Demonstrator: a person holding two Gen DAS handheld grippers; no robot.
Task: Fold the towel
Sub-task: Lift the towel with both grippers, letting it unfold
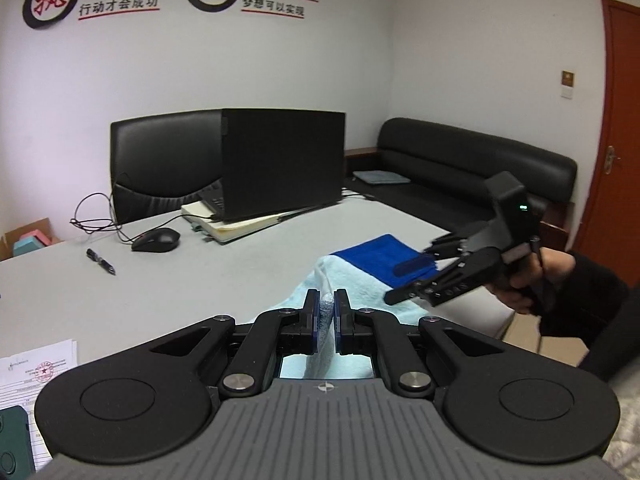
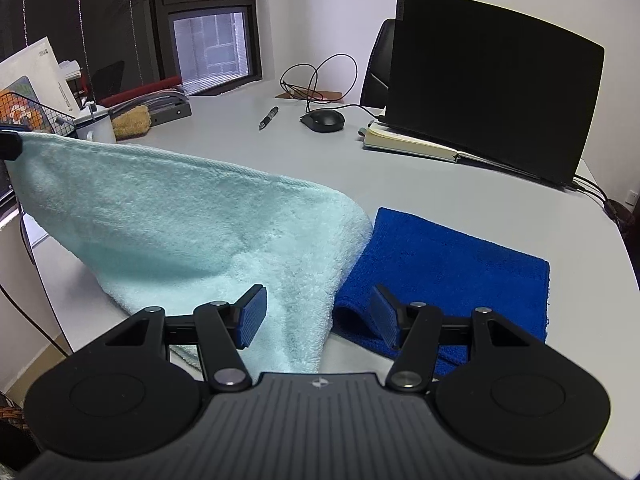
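Observation:
A light aqua towel (image 2: 180, 224) lies partly on the grey table, one corner lifted up at the far left of the right wrist view. My left gripper (image 1: 327, 312) is shut on that corner of the aqua towel (image 1: 352, 284) and holds it above the table. My right gripper (image 2: 316, 316) is open, its jaws wide apart over the near edge of the towel, holding nothing. It also shows in the left wrist view (image 1: 408, 280), hovering open over the towels. A folded dark blue towel (image 2: 448, 268) lies flat to the right of the aqua one.
A black laptop (image 2: 492, 84) stands on an open notebook (image 2: 408, 144) at the back of the table (image 2: 500, 208). A mouse (image 2: 323, 120), a pen (image 2: 268, 118) and cables lie nearby. Papers (image 1: 36, 372) lie at the table's left. An office chair and a sofa (image 1: 460, 160) stand behind.

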